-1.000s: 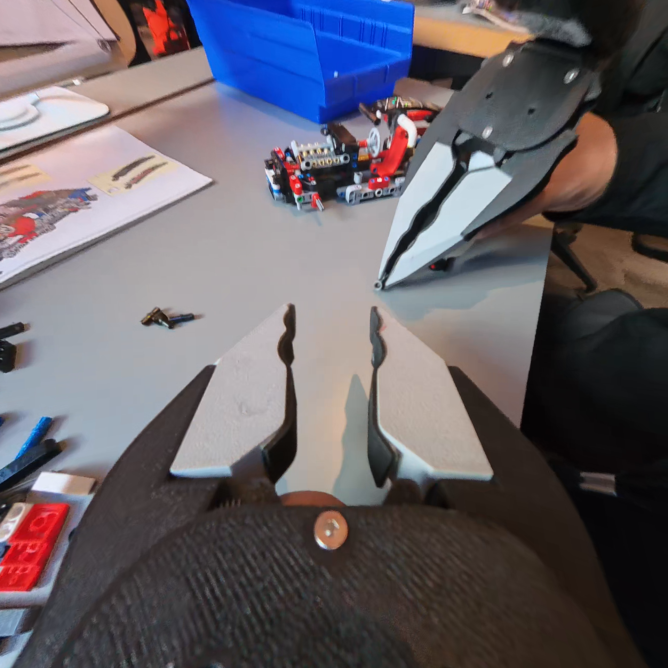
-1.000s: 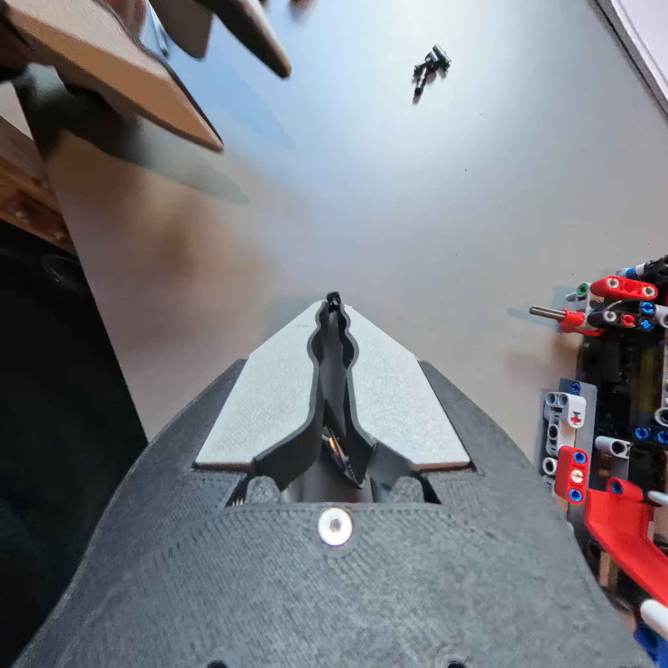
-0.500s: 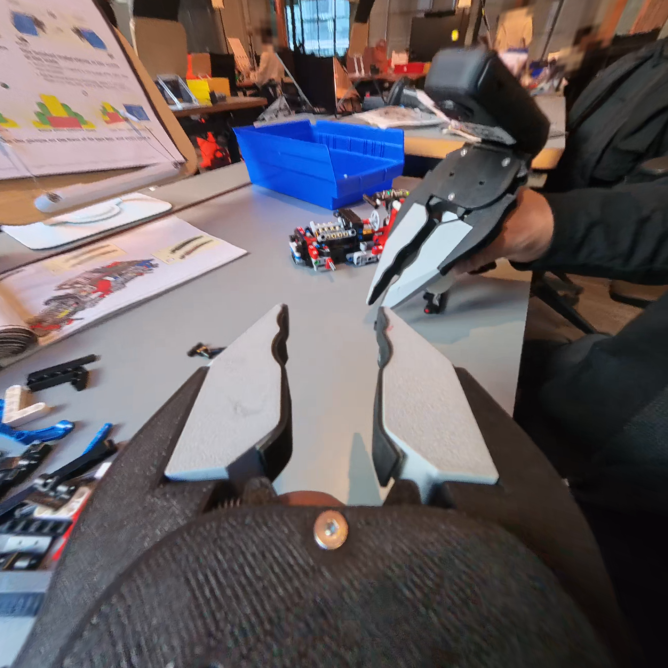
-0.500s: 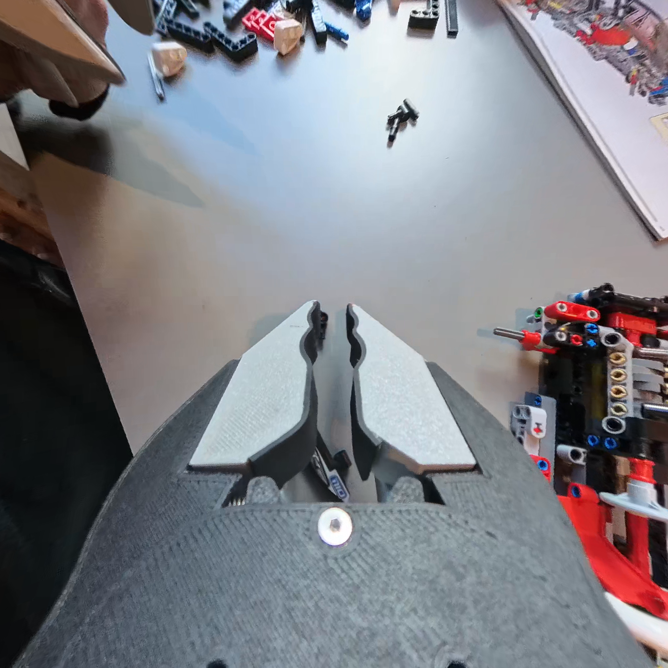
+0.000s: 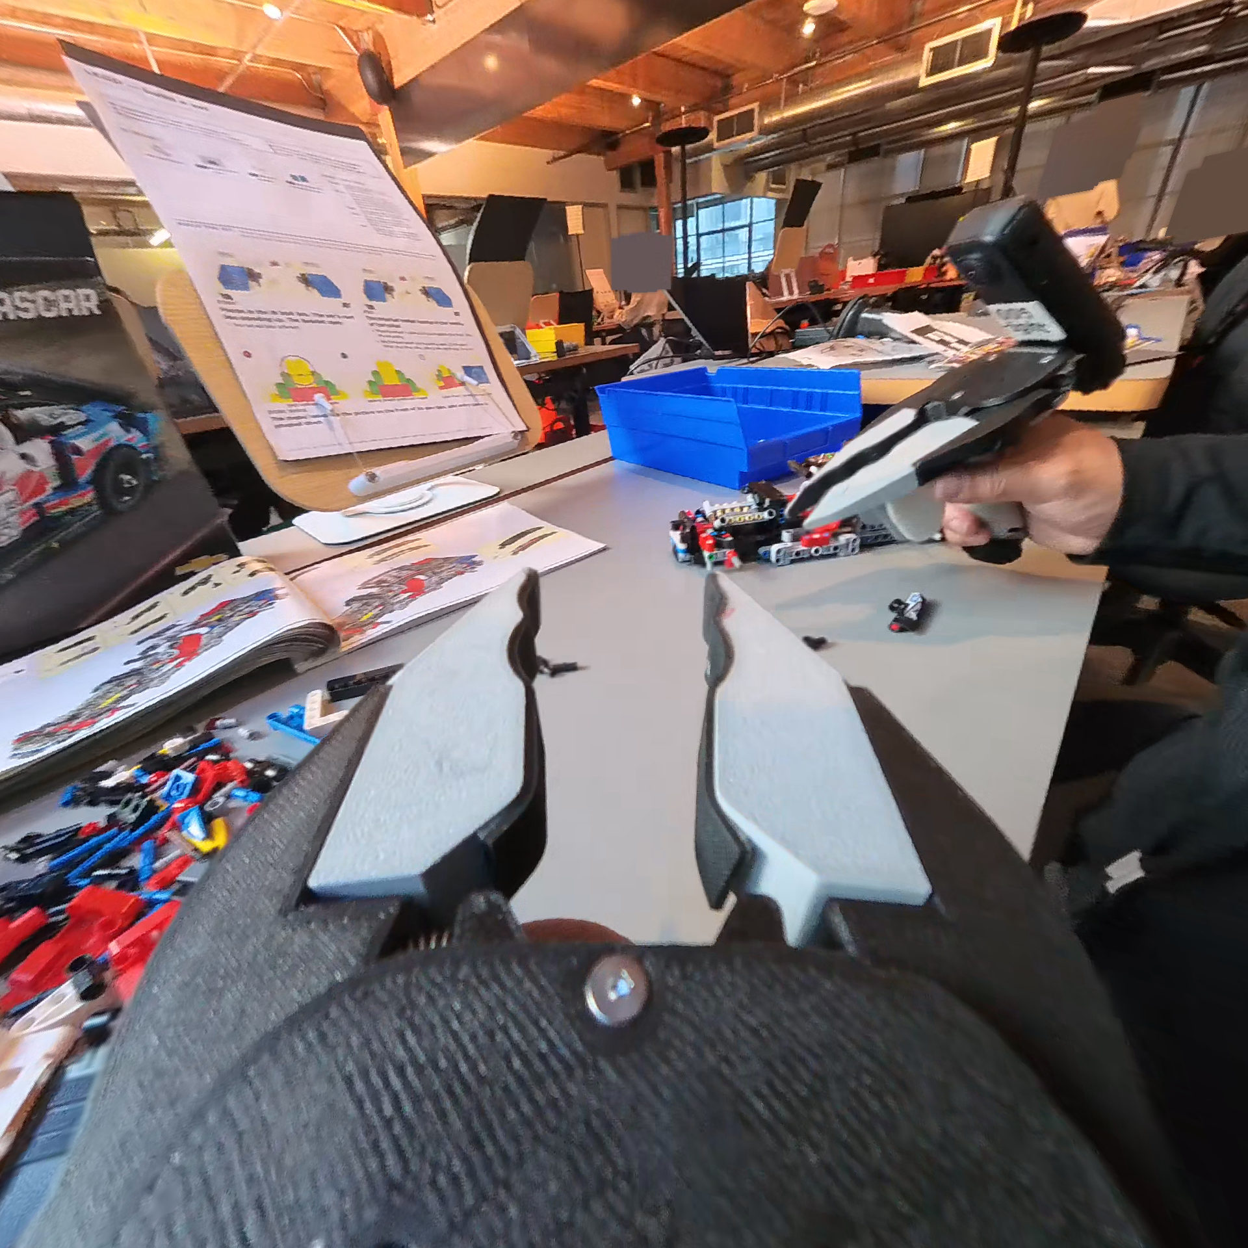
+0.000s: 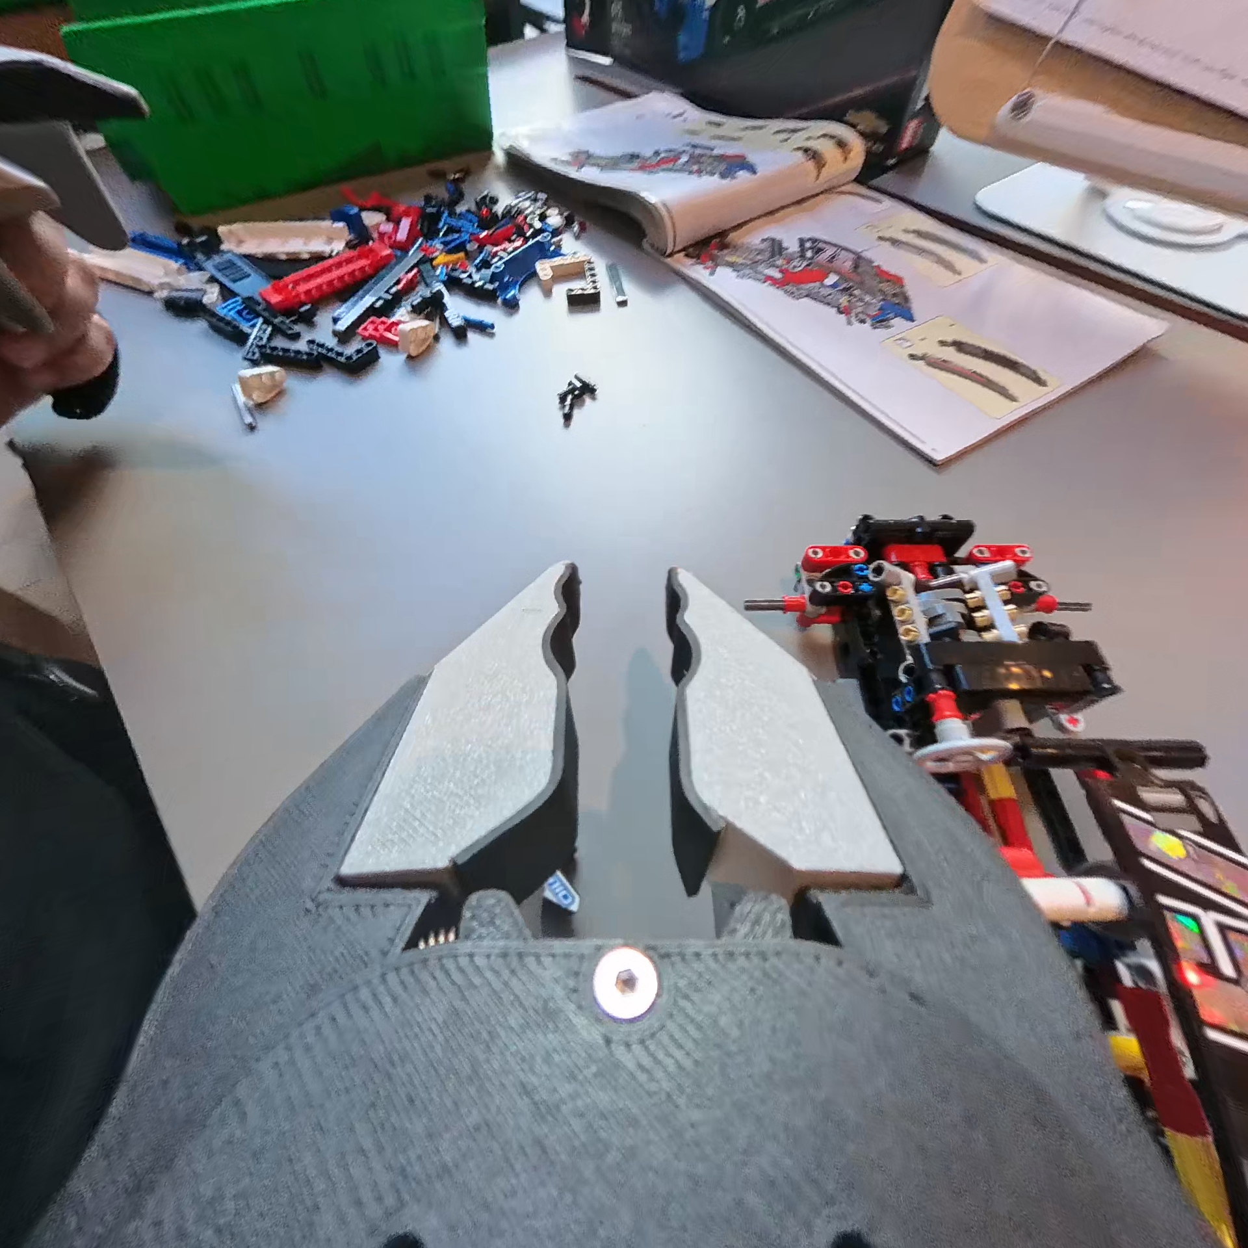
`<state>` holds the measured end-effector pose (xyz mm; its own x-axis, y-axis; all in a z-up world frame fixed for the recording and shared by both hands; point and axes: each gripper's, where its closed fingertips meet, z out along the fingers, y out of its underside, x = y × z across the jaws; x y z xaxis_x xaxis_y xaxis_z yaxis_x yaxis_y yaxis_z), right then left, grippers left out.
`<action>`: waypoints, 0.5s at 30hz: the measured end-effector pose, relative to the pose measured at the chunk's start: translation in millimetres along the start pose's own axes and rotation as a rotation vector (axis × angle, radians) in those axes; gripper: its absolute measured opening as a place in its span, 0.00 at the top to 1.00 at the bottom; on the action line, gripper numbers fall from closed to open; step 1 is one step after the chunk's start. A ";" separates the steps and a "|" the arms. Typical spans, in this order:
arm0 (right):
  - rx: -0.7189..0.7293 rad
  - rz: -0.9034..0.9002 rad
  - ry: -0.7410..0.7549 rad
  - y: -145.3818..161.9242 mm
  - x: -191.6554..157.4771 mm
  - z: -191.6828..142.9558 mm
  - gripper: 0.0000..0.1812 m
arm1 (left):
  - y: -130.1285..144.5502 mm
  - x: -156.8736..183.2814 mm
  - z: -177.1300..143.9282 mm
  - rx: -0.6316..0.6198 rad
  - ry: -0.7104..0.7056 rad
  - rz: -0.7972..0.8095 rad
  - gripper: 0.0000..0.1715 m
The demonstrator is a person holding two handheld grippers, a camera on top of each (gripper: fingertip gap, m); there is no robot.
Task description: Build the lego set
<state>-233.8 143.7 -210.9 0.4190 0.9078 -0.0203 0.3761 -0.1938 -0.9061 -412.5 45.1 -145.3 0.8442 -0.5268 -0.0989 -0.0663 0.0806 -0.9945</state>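
The part-built lego car chassis [image 6: 945, 635], black, red and grey, lies on the grey table [image 6: 405, 540] just right of my right gripper [image 6: 621, 584], which is open and empty. In the left wrist view the chassis [image 5: 736, 537] sits far ahead, with the right gripper [image 5: 800, 513] hovering over its near end. My left gripper [image 5: 620, 594] is open and empty above the table. A small black and red piece [image 5: 908, 611] lies on the table near the right edge. Small black pins [image 6: 575, 393] lie between the two grippers.
A pile of loose lego parts [image 6: 378, 270] lies at the left, in front of a green bin [image 6: 283, 88]. An open instruction booklet [image 5: 202, 635] and a sheet stand [image 5: 304, 290] are behind it. A blue bin [image 5: 729, 425] stands beyond the chassis. The table edge [image 5: 1060, 709] runs along the right. One gripper's finger ends stand about 20 cm off the other's.
My right gripper opened, let go of the small black piece and moved up toward the chassis. My left gripper tilted up and drew back, staying open.
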 end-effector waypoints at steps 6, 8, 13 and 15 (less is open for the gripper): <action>0.078 -0.045 0.134 -3.2 16.9 -16.1 0.88 | 6.6 -57.5 -26.3 -0.090 -0.198 0.084 0.81; 0.092 -0.067 0.188 -5.2 24.5 -23.3 0.88 | 10.1 -95.5 -39.2 -0.168 -0.310 0.059 0.84; 0.170 -0.202 0.435 -6.0 51.7 -54.2 0.95 | 19.6 -162.4 -70.1 -0.233 -0.481 -0.052 0.84; 0.151 -0.197 0.462 3.7 56.8 -57.9 0.95 | 33.4 -179.7 -77.5 -0.309 -0.527 -0.090 0.82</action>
<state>-160.7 173.1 -190.9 0.6860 0.6562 0.3143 0.3753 0.0509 -0.9255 -607.6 76.9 -163.3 0.9977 -0.0251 -0.0633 -0.0674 -0.2352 -0.9696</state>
